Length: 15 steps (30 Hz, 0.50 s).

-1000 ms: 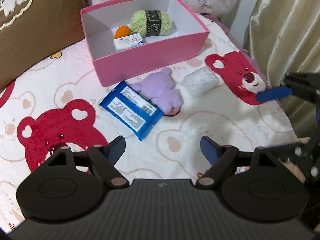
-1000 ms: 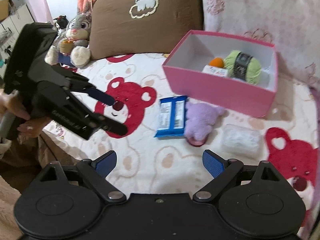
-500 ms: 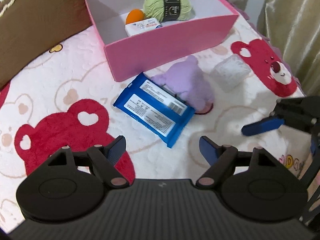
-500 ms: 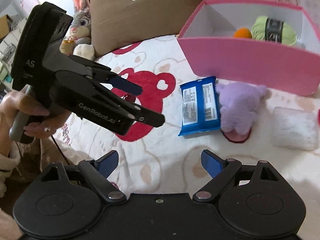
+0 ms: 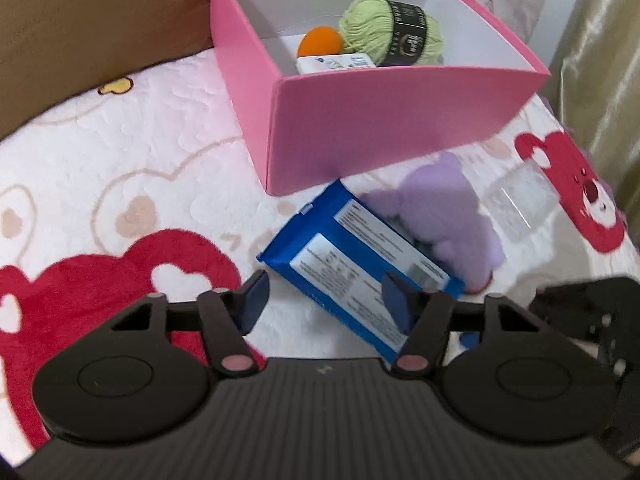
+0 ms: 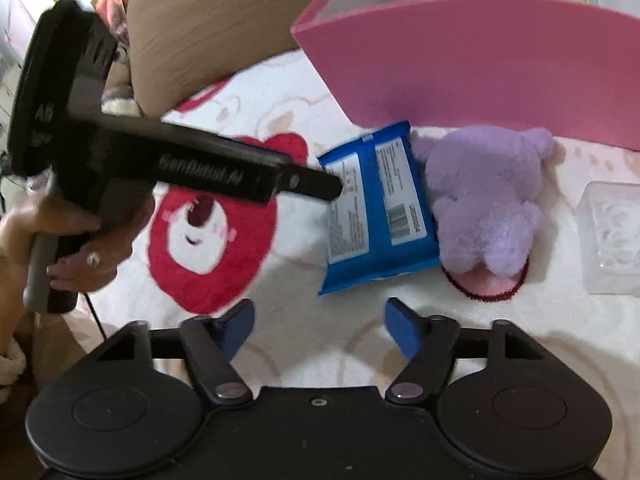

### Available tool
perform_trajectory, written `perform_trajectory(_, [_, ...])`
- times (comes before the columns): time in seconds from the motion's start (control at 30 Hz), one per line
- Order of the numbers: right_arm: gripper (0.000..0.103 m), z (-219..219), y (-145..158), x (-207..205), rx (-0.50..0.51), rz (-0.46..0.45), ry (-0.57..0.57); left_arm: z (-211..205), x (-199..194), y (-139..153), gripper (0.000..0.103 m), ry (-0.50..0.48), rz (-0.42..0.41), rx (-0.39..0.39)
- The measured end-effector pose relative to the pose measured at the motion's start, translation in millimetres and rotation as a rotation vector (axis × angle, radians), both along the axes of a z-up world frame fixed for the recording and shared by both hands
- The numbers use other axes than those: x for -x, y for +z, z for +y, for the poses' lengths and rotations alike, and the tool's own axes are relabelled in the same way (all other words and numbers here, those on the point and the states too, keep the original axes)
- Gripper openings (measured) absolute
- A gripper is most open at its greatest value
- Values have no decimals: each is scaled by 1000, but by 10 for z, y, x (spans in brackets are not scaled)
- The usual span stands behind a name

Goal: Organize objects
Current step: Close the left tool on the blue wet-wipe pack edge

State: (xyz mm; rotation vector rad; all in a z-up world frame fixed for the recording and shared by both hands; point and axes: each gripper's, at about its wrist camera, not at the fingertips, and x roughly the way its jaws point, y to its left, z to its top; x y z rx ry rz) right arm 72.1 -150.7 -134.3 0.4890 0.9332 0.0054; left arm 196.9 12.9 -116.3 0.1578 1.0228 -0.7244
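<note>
A blue wipes pack (image 5: 360, 264) (image 6: 376, 208) lies on the bear-print blanket beside a purple plush toy (image 5: 444, 208) (image 6: 488, 196) and a clear plastic box (image 5: 520, 200) (image 6: 612, 236). Behind them stands a pink box (image 5: 384, 120) (image 6: 480, 64) holding green yarn (image 5: 392, 32), an orange ball (image 5: 320, 40) and a white pack (image 5: 336, 62). My left gripper (image 5: 324, 304) is open, its fingers over the near end of the blue pack; in the right wrist view its tip (image 6: 320, 186) reaches the pack's left edge. My right gripper (image 6: 320, 324) is open and empty, just short of the pack.
A brown cushion (image 5: 92, 28) (image 6: 224, 28) leans at the back left. A gold curtain (image 5: 600, 80) hangs at the right edge of the bed. A plush rabbit (image 6: 116, 4) sits behind the left gripper. The right gripper's body (image 5: 592, 312) is close at the left view's right.
Both grippers have moved forward and down toward the blue pack. The left gripper now has its fingers over the pack's near end. Both stay open.
</note>
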Motion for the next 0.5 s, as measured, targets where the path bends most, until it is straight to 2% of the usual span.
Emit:
perform_trajectory(0.13, [60,38,-104,-17,30,4,12,35,-93,-148,51,28,-20,44])
perform_trajectory(0.3, [55,57,-130,-26,78,-32,12,83,-215,-240,51,56,-40,83])
perform_trajectory(0.37, [54,48,-137,-34,82,-44,10,120,-273,-264,52,68,-57,141])
perform_trajectory(0.5, [51,-5,-148,-29,76,-59,-12,125,-411,-385,54,126,4,202])
